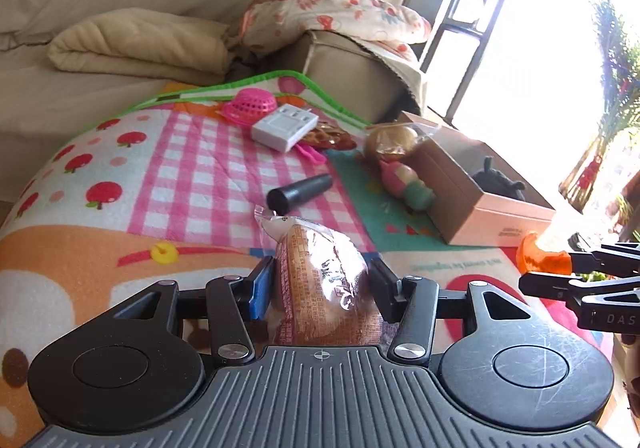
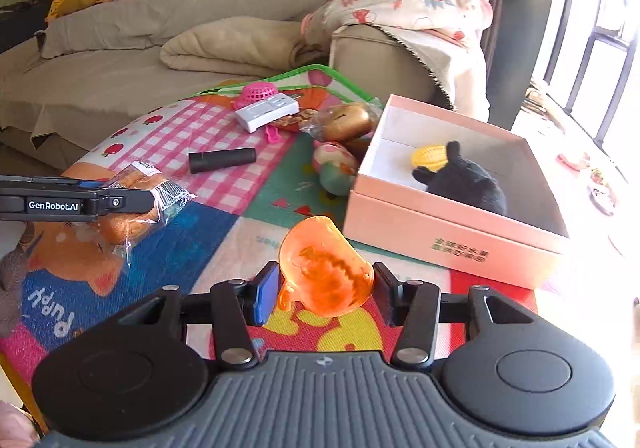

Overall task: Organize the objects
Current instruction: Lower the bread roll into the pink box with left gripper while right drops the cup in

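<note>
My left gripper (image 1: 320,284) is shut on a wrapped bread bun (image 1: 324,280), held just above the colourful play mat (image 1: 180,176); the bun also shows in the right wrist view (image 2: 136,200). My right gripper (image 2: 326,288) is shut on an orange translucent toy cup (image 2: 324,272), in front of the open pink box (image 2: 440,236). The cup also shows at the right edge of the left wrist view (image 1: 540,254). The box holds a black plush toy (image 2: 468,178) and a yellow knitted corn (image 2: 430,157).
On the mat lie a black cylinder (image 2: 222,160), a white power adapter (image 2: 266,110), a pink mesh basket (image 2: 258,91), a wrapped golden bun (image 2: 348,120), a pink-green toy (image 2: 336,166) and a pink clip (image 2: 273,134). A beige sofa (image 2: 160,60) with blankets stands behind.
</note>
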The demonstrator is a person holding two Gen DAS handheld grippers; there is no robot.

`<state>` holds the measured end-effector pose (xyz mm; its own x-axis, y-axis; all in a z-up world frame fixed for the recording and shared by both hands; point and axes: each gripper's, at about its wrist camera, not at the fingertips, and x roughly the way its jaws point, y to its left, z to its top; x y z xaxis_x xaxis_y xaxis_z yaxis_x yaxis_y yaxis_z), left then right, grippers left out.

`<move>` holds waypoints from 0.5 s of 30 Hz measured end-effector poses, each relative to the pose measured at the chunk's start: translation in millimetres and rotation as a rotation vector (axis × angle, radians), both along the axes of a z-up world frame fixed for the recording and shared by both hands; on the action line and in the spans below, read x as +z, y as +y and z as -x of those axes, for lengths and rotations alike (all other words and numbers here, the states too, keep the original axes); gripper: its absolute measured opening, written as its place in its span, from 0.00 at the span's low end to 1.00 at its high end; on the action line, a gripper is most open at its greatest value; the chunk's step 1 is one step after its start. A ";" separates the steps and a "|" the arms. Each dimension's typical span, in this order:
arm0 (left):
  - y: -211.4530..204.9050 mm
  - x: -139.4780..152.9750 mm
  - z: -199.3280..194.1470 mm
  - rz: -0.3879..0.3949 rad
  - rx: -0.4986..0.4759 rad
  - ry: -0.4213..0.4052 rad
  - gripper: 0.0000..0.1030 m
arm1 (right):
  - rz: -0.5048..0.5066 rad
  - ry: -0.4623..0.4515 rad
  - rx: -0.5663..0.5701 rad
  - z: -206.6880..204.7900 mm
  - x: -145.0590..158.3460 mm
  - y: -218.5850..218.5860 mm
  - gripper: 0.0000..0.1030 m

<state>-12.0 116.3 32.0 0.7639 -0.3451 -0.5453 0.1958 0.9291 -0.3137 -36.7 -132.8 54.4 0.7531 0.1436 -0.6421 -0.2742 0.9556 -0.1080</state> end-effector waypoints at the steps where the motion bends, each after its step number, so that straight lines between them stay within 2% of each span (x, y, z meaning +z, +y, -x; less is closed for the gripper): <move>1: -9.7 5.9 0.9 0.007 -0.025 -0.004 0.53 | 0.000 -0.014 -0.007 5.1 1.1 -5.7 0.48; 4: -37.2 28.7 -1.5 0.016 -0.081 -0.044 0.53 | -0.015 -0.061 -0.033 18.7 5.1 -23.6 0.48; 10: -108.6 74.6 -39.8 -0.022 -0.168 -0.153 0.53 | -0.078 -0.128 -0.086 31.5 7.9 -55.6 0.48; 12: -130.1 83.4 -60.2 -0.017 -0.175 -0.161 0.53 | -0.091 -0.147 -0.104 34.3 7.3 -63.9 0.48; 15: -154.8 90.6 -92.9 0.035 -0.178 -0.135 0.53 | -0.117 -0.172 -0.125 37.1 5.6 -77.0 0.48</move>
